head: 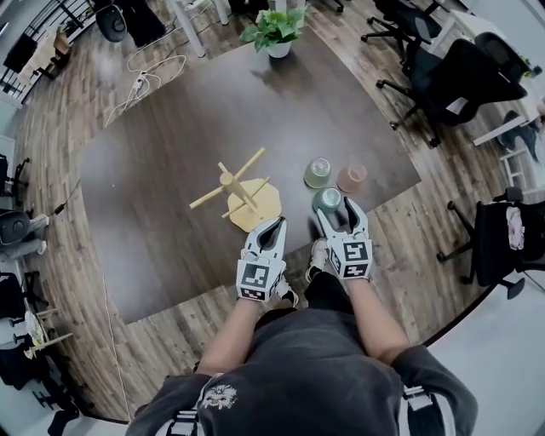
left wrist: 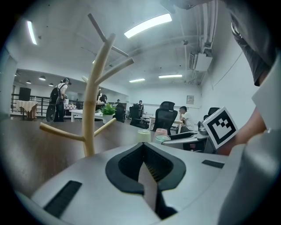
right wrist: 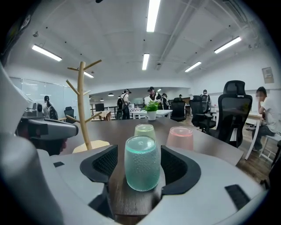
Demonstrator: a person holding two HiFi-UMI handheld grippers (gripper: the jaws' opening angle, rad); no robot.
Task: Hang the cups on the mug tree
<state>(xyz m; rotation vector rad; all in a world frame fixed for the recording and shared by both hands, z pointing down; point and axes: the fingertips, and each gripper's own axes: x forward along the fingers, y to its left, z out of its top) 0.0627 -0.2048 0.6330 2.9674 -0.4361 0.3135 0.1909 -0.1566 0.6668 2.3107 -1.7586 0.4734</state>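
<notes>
**Q:** How many of each?

**A:** One tree [head: 237, 189]; three cups, namely a teal cup [head: 327, 198], a green cup [head: 318, 173] and a pink cup [head: 352, 177]; two grippers; one table [head: 162, 162]; one pot [head: 279, 49].

**Q:** Where do the cups stand, and what do the containers hold?

**A:** All three stand on the table, close together, to the right of the tree; none hangs on a peg. The teal cup is nearest the person. The pot holds a green plant [head: 274, 25]; what is inside the cups cannot be told.

**Q:** And the grippers?

**A:** The left gripper [head: 277, 224] has its jaws together with nothing between them; the right gripper [head: 338, 213] has its jaws wide on either side of the teal cup, and the pads do not press on it.

**Q:** What does each view add?

**A:** The head view alone shows the whole table, both grippers and the plant's place at the far edge. The right gripper view alone shows the teal cup between the jaws, with the green and pink cups behind it; the left gripper view shows the tree close at the left and the closed jaws.
</notes>
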